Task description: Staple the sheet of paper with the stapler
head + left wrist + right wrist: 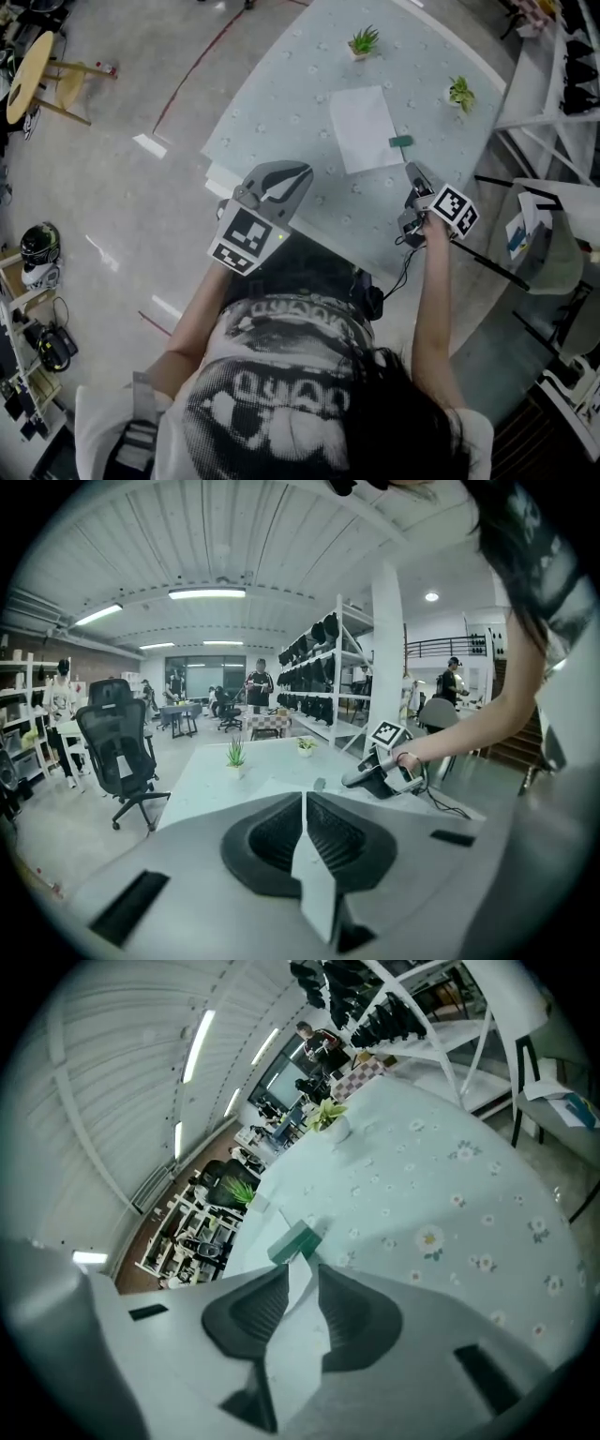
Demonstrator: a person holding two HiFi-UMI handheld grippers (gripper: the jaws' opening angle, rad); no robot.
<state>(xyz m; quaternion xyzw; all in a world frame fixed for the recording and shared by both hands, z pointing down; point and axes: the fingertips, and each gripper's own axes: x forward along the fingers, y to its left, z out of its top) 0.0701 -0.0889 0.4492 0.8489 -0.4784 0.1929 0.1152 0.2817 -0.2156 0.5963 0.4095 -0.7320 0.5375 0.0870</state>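
Head view, stapler (400, 142) at sheet (364, 128) rt edge, L tool (296, 175) closed, R tool (412, 172) open near stapler

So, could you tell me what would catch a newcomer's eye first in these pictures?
A white sheet lies in the middle of the flowered table, with a small green stapler at its right edge. The right gripper hangs open just short of the stapler, and the left gripper is shut above the table's near side. Two plants stand at the far end.
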